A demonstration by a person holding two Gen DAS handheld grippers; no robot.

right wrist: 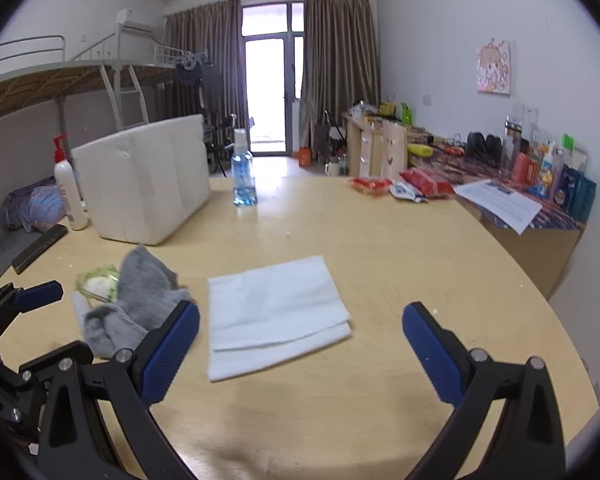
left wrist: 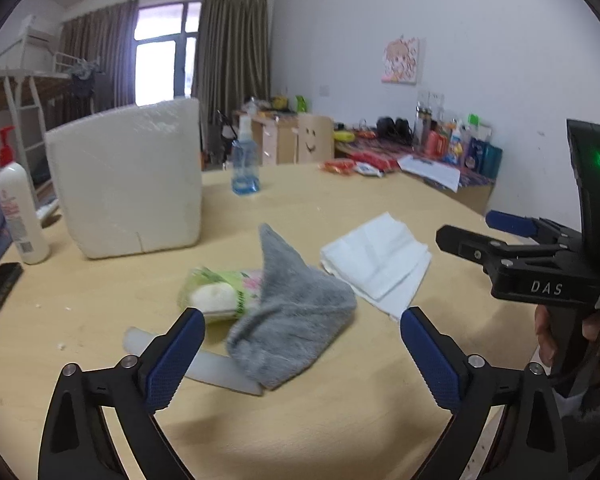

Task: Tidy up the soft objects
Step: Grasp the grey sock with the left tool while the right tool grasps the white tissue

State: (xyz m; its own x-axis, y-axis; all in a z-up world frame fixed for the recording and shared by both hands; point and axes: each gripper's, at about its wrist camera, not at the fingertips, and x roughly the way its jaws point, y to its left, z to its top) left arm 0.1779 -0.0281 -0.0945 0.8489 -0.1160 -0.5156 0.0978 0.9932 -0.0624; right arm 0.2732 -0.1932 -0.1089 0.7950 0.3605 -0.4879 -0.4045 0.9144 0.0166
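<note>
A crumpled grey cloth lies on the wooden table, partly over a green soft packet and a white strip. A folded white towel lies to its right. My left gripper is open and empty, just short of the grey cloth. My right gripper is open and empty, in front of the white towel. The grey cloth and the packet show at its left. The right gripper also shows in the left wrist view.
A white foam box stands at the back left, with a white pump bottle beside it and a blue spray bottle behind. Red snack packets and papers lie at the far right.
</note>
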